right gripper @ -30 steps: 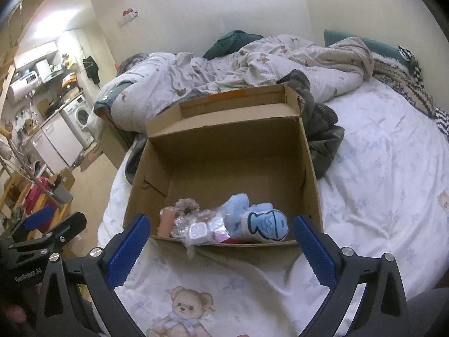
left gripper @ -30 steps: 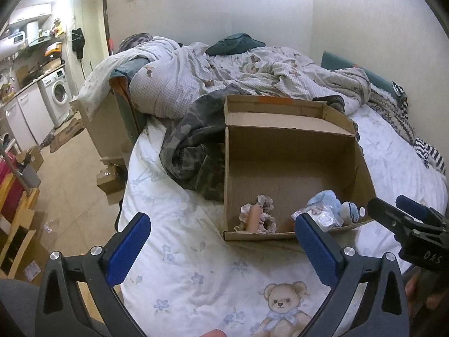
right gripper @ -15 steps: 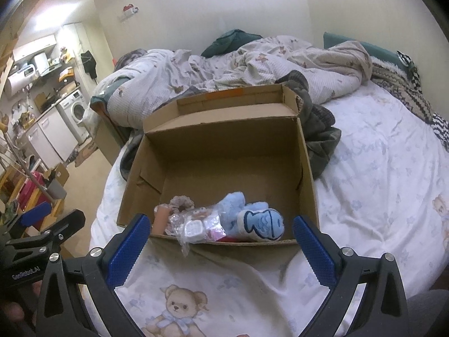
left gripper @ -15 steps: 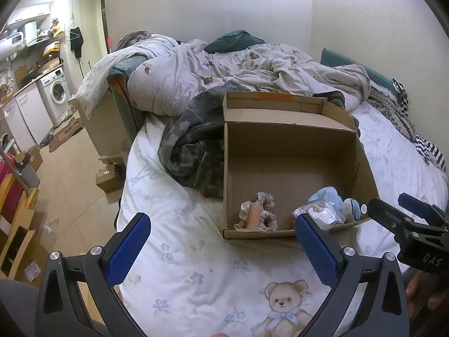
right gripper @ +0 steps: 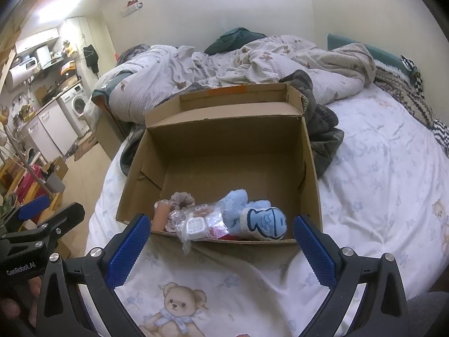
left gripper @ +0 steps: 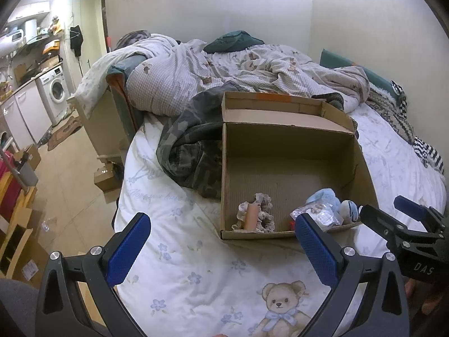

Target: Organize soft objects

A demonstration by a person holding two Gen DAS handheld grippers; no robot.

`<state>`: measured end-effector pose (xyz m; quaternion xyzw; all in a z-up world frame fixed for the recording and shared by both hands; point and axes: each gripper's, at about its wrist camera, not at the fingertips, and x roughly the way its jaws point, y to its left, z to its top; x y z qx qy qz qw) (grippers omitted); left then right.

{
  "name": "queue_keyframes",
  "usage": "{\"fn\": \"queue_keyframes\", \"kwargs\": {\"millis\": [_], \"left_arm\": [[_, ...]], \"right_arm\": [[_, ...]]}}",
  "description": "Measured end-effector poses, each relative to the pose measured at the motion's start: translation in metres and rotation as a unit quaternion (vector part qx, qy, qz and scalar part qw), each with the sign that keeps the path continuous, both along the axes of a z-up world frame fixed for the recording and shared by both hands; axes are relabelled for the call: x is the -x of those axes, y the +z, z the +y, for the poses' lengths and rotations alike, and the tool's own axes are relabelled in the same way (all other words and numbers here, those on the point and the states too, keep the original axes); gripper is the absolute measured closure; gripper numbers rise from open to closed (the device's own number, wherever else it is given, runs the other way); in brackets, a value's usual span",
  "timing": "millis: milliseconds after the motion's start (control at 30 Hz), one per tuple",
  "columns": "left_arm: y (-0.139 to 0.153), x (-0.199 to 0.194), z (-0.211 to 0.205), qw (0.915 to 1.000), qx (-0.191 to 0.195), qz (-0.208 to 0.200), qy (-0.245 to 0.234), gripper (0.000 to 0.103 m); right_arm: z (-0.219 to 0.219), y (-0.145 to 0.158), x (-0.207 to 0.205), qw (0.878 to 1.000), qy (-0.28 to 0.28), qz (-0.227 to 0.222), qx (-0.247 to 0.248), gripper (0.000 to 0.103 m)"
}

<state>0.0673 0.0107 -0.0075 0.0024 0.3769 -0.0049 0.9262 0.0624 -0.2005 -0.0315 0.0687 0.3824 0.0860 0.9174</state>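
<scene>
- Lying along the near wall of the cardboard box (right gripper: 307,174), the soft things form a row: a scrunchie (right gripper: 182,198) at the left, a clear plastic bag (right gripper: 196,223) in the middle, a blue plush (right gripper: 263,221) at the right
- The right gripper (right gripper: 219,241) hangs just short of that wall, fingers spread wide and empty, the row straight ahead between them
- The left gripper (left gripper: 221,241) is likewise wide apart and empty, off to the box's left
- Judged nearer: the right one, and the row's long axis runs across its fingers
</scene>
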Motion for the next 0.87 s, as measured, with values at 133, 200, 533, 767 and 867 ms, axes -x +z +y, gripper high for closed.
{"fn": "queue_keyframes", "kwargs": {"millis": [133, 200, 533, 767, 867], "left_arm": [[0.0011, -0.0009, -0.0004, 1.0, -0.002, -0.002, -0.002, 0.001], [0.0016, -0.0014, -0.0005, 1.0, -0.001, -0.002, -0.002, 0.001], [0.0033, -0.0017, -0.0012, 1.0, 0.0, 0.001, -0.002, 0.0], [0.0039, -0.0038, -0.0007, 1.0, 0.005, 0.008, 0.002, 0.001], [0.0036, -0.0037, 0.0014, 0.9999, 0.013, 0.007, 0.001, 0.0]], "right_arm": [[-0.0001, 0.0004, 0.0004, 1.0, 0.0, -0.001, -0.001, 0.0], [0.0004, 0.0006, 0.0002, 1.0, 0.0, -0.003, 0.0, 0.0], [0.0, 0.0017, -0.0005, 1.0, -0.001, -0.004, 0.001, 0.0], [-0.0001, 0.0015, -0.0004, 1.0, 0.0, -0.004, 0.002, 0.0], [0.0004, 0.0014, 0.0004, 1.0, -0.001, -0.004, 0.001, 0.0]]}}
